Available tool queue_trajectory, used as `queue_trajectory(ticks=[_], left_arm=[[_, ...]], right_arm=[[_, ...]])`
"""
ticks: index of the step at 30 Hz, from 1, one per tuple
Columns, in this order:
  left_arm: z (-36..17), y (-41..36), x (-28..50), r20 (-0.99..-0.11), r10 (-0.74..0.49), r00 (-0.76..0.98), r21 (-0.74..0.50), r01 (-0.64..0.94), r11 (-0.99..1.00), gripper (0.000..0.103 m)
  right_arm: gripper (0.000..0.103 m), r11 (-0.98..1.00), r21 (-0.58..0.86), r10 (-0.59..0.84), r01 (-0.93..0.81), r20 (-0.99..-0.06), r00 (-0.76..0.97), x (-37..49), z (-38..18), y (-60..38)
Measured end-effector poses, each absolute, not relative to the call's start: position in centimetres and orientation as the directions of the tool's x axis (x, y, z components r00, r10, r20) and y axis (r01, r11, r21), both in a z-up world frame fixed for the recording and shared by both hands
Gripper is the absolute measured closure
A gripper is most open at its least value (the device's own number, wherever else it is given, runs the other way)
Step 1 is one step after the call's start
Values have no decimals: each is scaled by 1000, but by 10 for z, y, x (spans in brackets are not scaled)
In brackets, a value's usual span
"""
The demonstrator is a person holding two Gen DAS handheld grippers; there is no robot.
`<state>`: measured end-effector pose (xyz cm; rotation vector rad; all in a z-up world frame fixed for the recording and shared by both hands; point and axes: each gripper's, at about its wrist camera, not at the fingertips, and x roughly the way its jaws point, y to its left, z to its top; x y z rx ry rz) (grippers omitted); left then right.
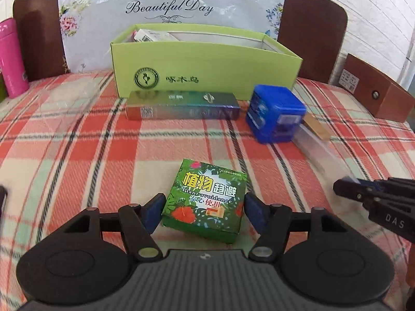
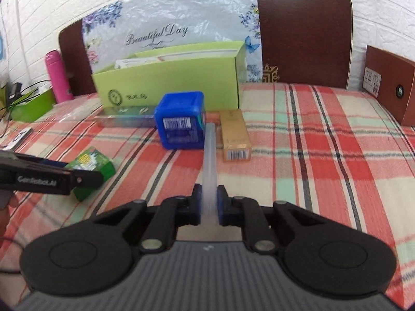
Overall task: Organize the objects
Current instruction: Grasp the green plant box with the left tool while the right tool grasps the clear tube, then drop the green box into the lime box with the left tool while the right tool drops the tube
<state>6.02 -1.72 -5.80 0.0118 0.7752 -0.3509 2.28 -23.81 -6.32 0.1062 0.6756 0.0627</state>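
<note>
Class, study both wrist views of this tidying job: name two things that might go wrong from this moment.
1. The right gripper pinches the long clear tube at one end only; its far end sits beside the blue box and gold box and may knock them.
2. The left gripper straddles the green box, which looks skewed between the pads, so it may twist.

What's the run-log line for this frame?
left gripper: open, straddling green leaf-print box | right gripper: shut on clear plastic stick | lime-green box: untouched
</note>
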Motion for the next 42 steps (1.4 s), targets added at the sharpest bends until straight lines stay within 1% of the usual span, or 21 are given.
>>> queue_trajectory(ticks=[3, 5, 6, 7, 9, 12, 15, 21, 23, 24, 25, 26, 28, 32, 36, 42], left_arm=[[-58, -22, 45, -687, -309, 658, -102, 334, 937, 33], [-59, -26, 43, -689, -285, 667, -67, 332, 941, 32], [-59, -28, 45, -692, -280, 666, -62, 331, 942, 32], [-59, -28, 48, -695, -278, 664, -64, 327, 943, 32], [-58, -27, 51, -693, -287, 662, -74, 330, 941, 32], [-57, -26, 53, -690, -308, 655, -90, 345, 934, 32], [-57, -28, 54, -692, -296, 658, -76, 341, 937, 32], [-61, -30, 56, -693, -297, 657, -73, 346, 935, 32], [-61, -30, 57, -692, -301, 655, -73, 352, 933, 34], [-60, -30, 57, -691, -302, 657, -71, 354, 932, 36], [-60, -30, 57, -690, -302, 658, -69, 356, 932, 37], [-59, -30, 57, -690, -302, 658, -69, 356, 932, 37], [-58, -28, 57, -687, -314, 656, -87, 354, 931, 37], [-47, -26, 55, -668, -344, 660, -119, 361, 925, 37], [-25, -25, 60, -620, -372, 690, -134, 374, 918, 37], [16, -29, 81, -535, -404, 742, -142, 393, 909, 37]], right_arm=[[91, 988, 145, 139, -58, -646, 750, 5, -63, -241], [91, 991, 123, 126, -59, -650, 749, -2, -63, -240], [88, 994, 94, 102, -54, -647, 755, -4, -62, -238], [81, 997, 64, 81, -51, -644, 760, -4, -62, -235], [71, 998, 38, 58, -44, -630, 775, -4, -61, -232], [71, 998, 34, 69, -61, -614, 786, -1, -59, -231], [71, 997, 22, 71, -73, -610, 790, 4, -59, -228], [71, 996, 40, 86, -79, -629, 773, 14, -63, -226], [74, 996, 50, 91, -77, -628, 773, 17, -65, -227], [80, 996, 55, 94, -77, -629, 772, 18, -66, -227], [90, 995, 61, 97, -75, -630, 770, 20, -68, -227], [92, 995, 67, 98, -72, -631, 769, 21, -69, -228], [92, 994, 80, 107, -73, -626, 773, 19, -68, -229], [92, 985, 164, 137, -47, -597, 791, 11, -58, -240], [92, 979, 201, 151, -46, -549, 822, 9, -39, -249], [92, 976, 203, 163, -73, -471, 867, 29, -6, -255]])
